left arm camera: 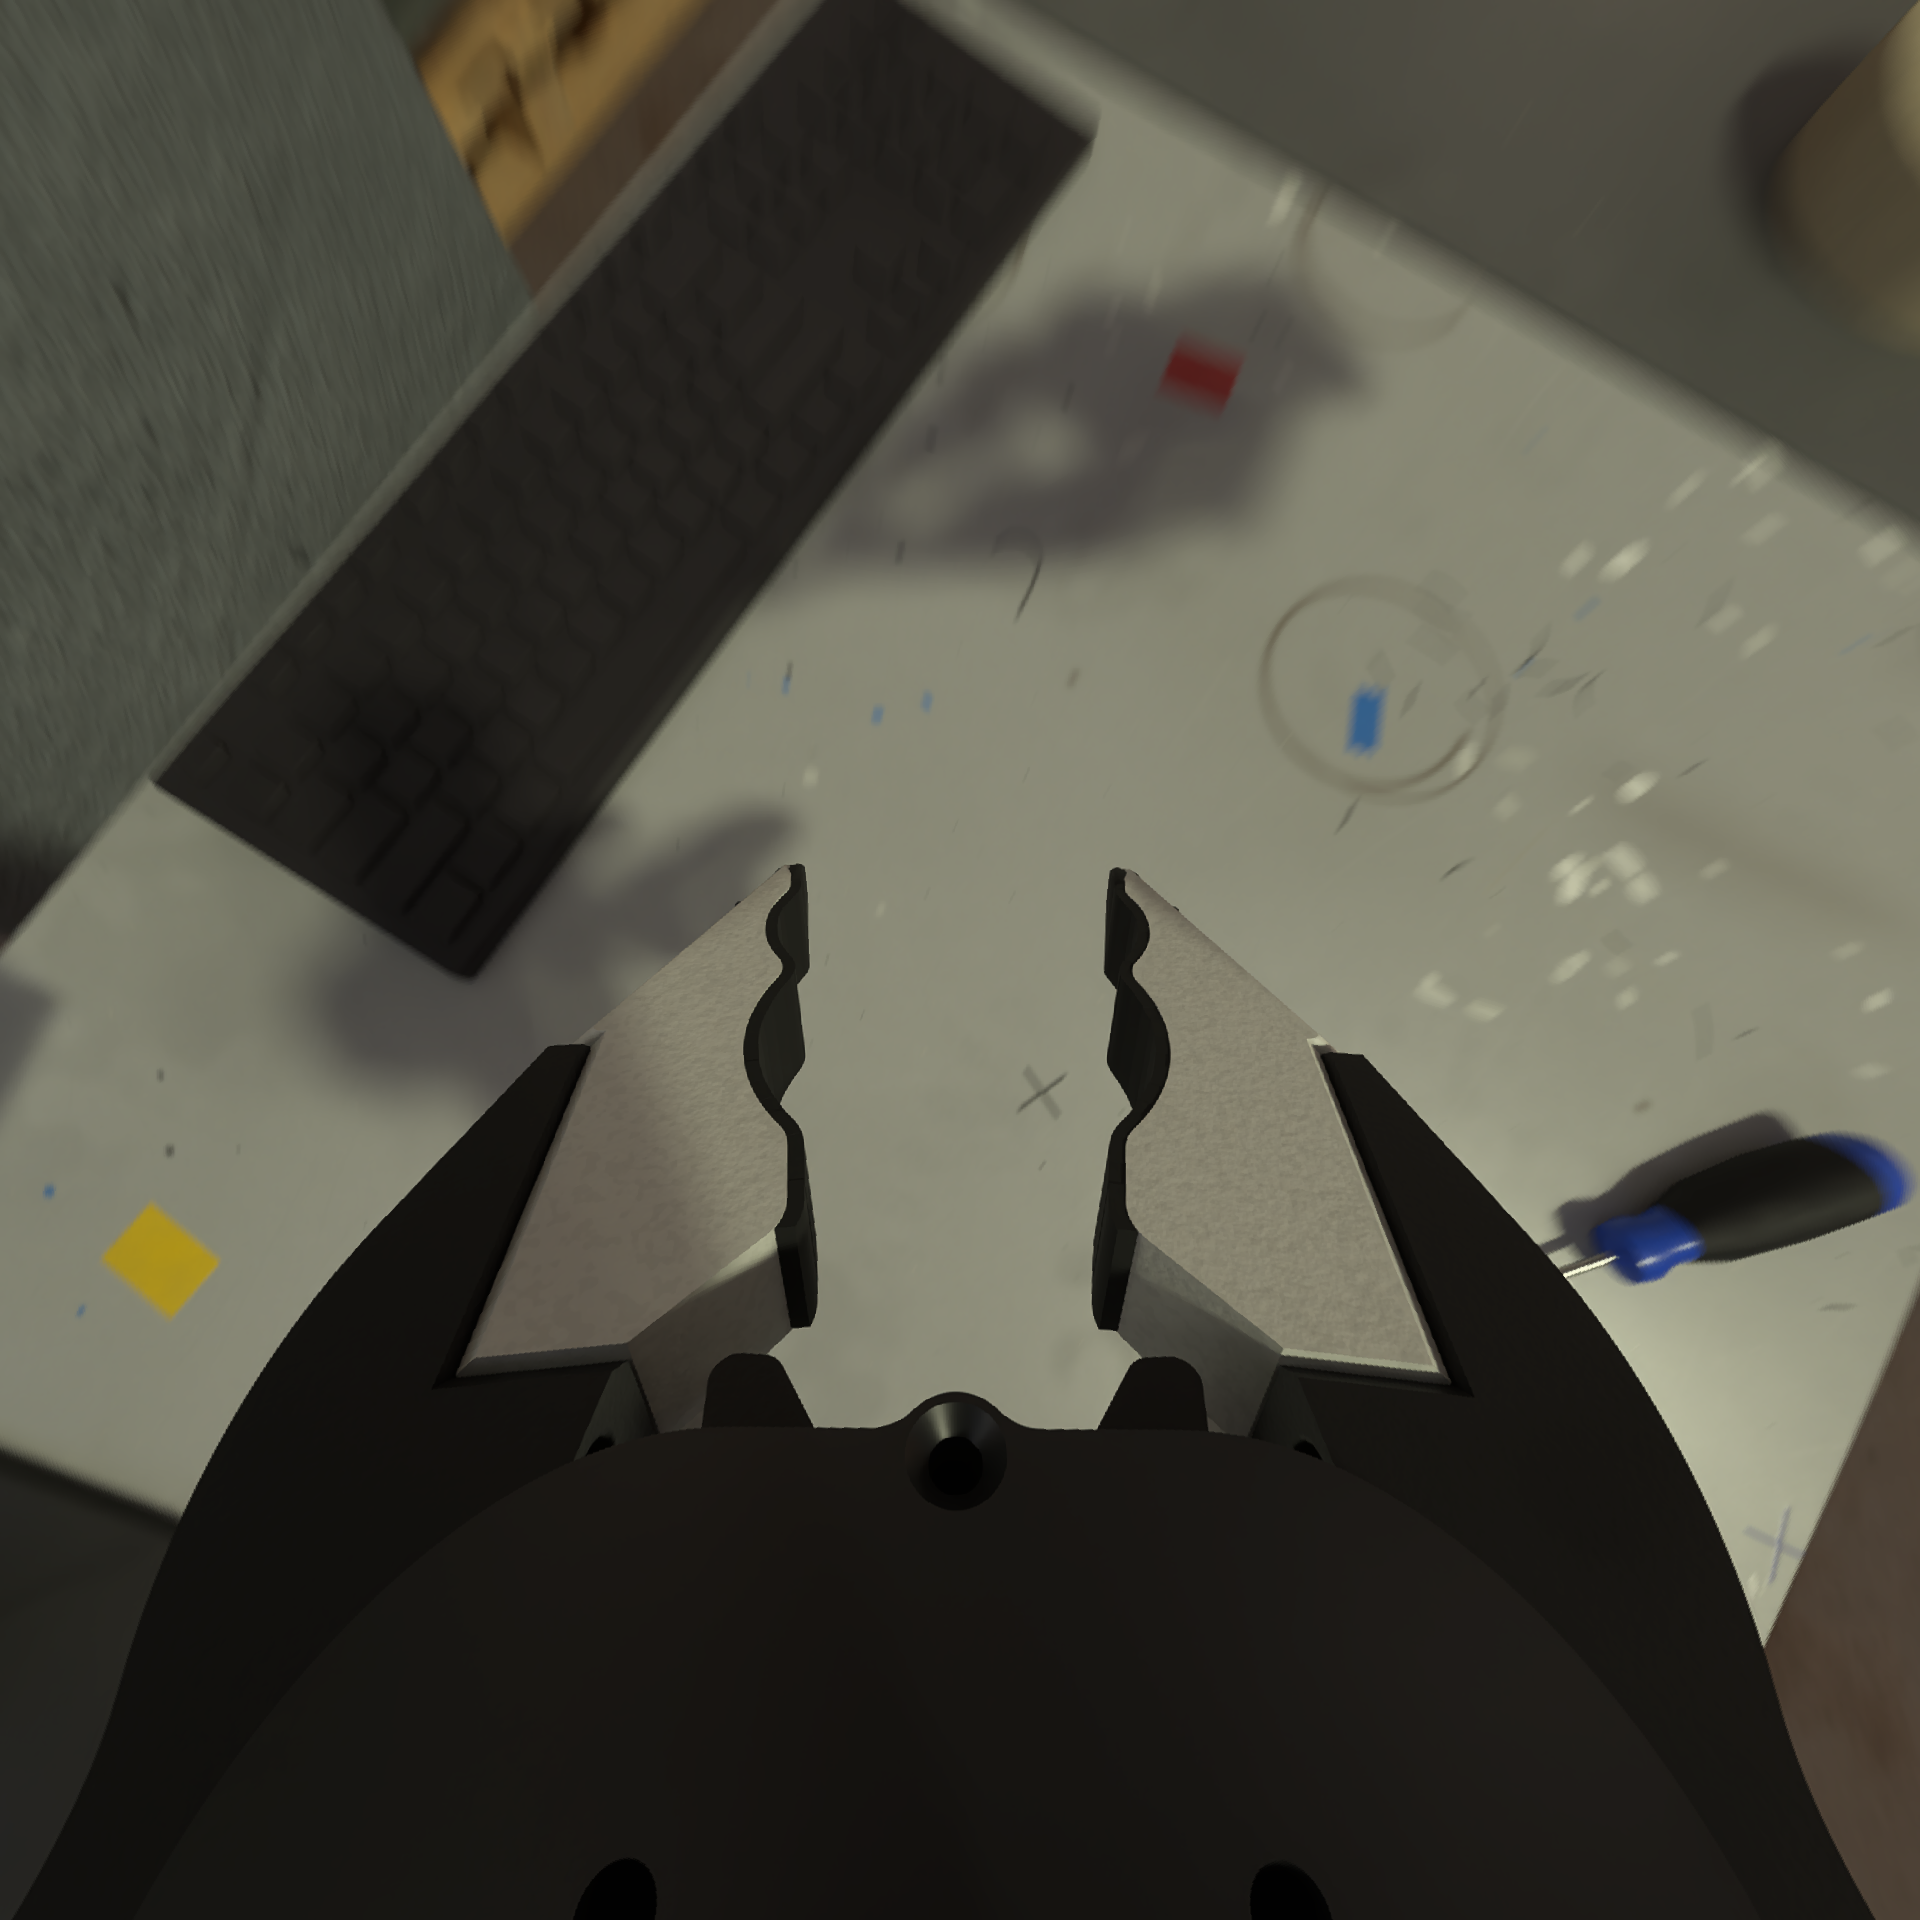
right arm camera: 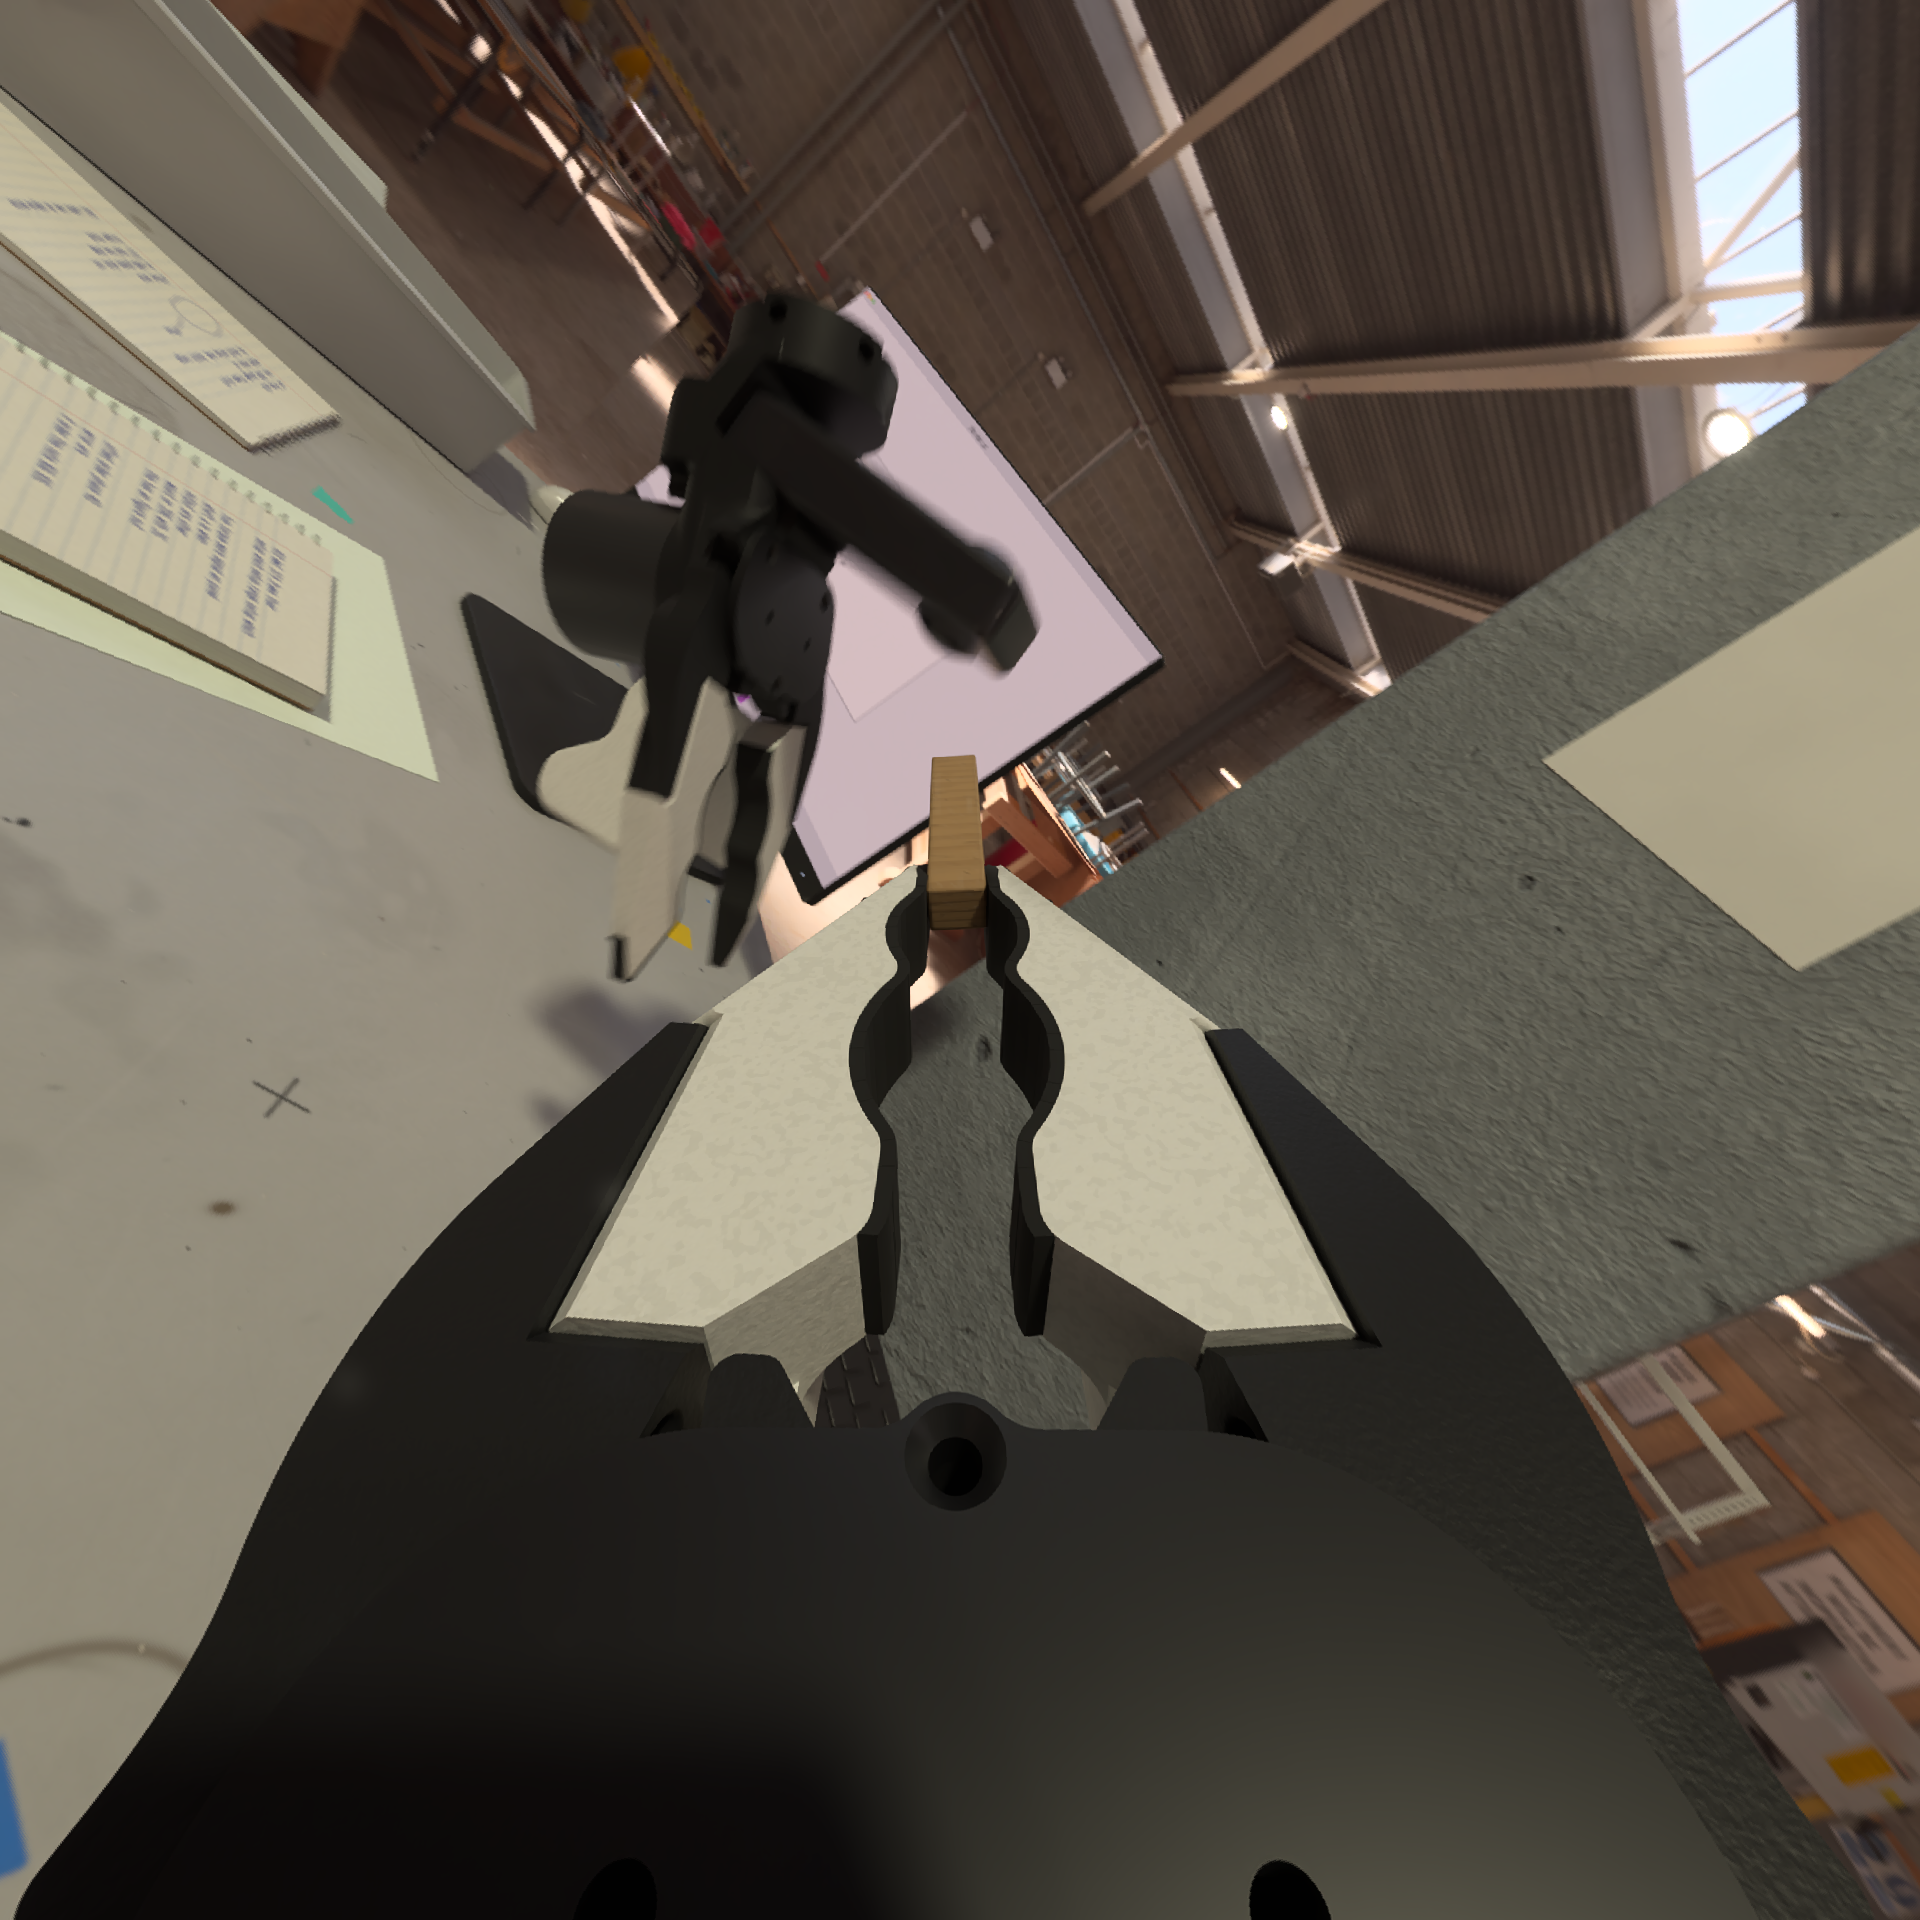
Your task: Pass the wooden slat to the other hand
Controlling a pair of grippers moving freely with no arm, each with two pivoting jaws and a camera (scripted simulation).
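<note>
Slat: wooden slat (right arm camera: pixel 956 842) pinched end-on at the very tips of the right gripper (right arm camera: pixel 956 899), sticking out forward beyond them.
Right gripper: clamped on the slat – raised off the desk (right arm camera: pixel 156 987), tilted toward the hall roof.
Left gripper: fingers spread, nothing between them (left arm camera: pixel 956 1039); aimed down at the desk, keyboard (left arm camera: pixel 582 540) ahead to its left, screwdriver (left arm camera: pixel 1745 1205) to its right.
Left gripper, seen from the right (right arm camera: pixel 691 894): blurred, ahead-left of the slat, apart from it.
Risk – slip: likely, since the hold is only a tip pinch.
Risk – miss: the left gripper points away from the slat; a poor approach angle could knock it loose.
</note>
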